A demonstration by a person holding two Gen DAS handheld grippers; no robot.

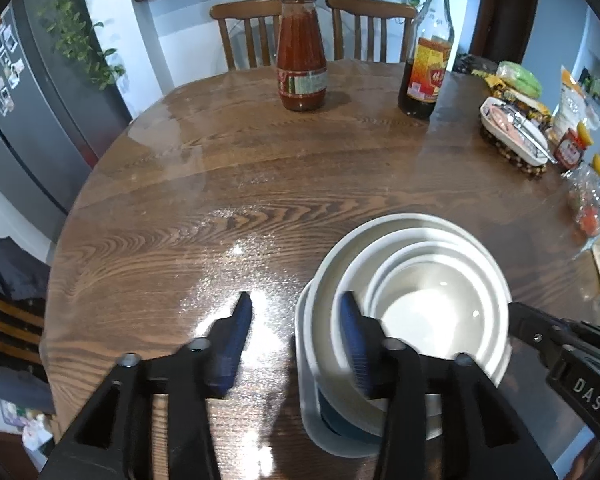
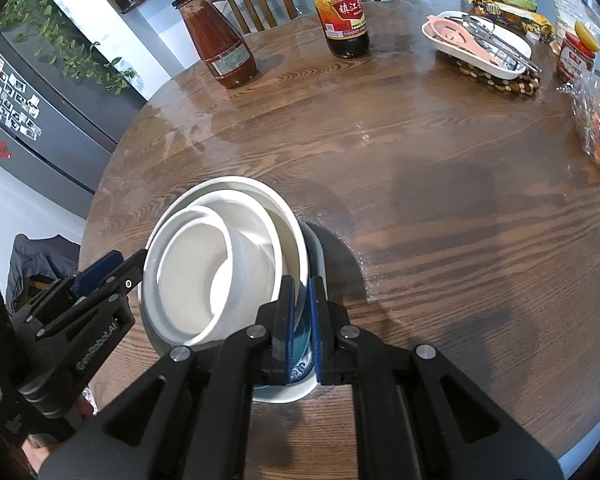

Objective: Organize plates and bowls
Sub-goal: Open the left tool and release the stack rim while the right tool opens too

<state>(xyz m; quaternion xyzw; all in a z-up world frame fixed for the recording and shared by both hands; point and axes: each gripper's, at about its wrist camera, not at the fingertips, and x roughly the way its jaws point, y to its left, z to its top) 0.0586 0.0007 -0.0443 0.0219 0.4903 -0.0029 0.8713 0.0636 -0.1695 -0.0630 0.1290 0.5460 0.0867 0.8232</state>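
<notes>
Table [image 1: 148, 184]: round wooden top, bare in the middle, so there is room to gather dishes
Stack [image 2: 220, 264]: white bowls nested on plates, lower centre-left of the right view, sorted big under small
Right gripper [image 2: 300, 320]: fingers nearly closed on the stack's near rim, likely steadying it
Left gripper [image 1: 296, 340]: fingers spread wide, one inside the rim, one outside, holding nothing

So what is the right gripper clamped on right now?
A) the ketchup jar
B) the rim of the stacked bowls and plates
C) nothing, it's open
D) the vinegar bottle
B: the right gripper has its blue pads closed on the near rim of the stacked bowls and plates.
</notes>
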